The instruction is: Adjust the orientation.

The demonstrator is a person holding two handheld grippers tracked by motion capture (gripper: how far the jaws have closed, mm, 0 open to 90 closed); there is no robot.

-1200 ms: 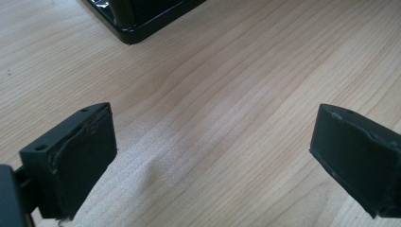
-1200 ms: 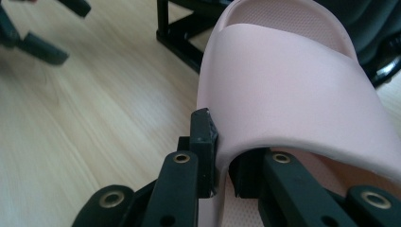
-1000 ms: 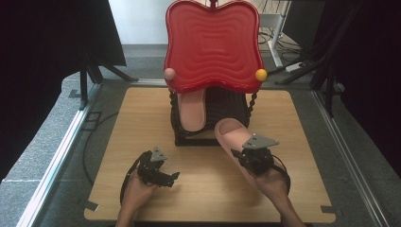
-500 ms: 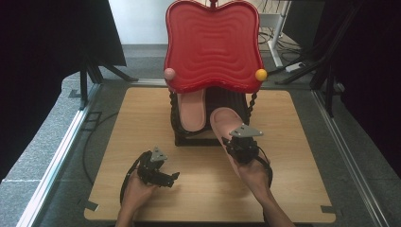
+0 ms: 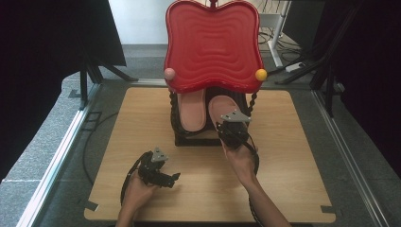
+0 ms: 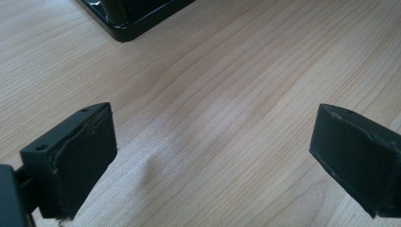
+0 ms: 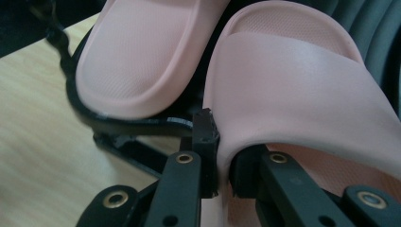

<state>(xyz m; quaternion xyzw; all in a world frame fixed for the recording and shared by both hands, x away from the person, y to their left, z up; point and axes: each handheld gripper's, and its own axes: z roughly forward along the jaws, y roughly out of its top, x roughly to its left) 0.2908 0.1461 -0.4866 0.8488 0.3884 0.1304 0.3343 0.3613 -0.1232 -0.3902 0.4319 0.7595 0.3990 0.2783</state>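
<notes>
Wooden tabletop (image 5: 118, 142) carries my red-topped rack (image 5: 213, 45); the right gripper (image 5: 231, 128) clamps the right slipper's (image 7: 302, 90) strap edge, long axis pointing ahead into the rack beside the left slipper (image 5: 192, 109). My left gripper (image 5: 165, 176) idles gaping, farther off.

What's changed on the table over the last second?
The right gripper, shut on the second slipper, has carried it from the open table in toward the black rack, so it now lies beside the first slipper under the red top. The grip is unchanged. The left gripper, open over bare wood, the first slipper and the rack stayed put.
</notes>
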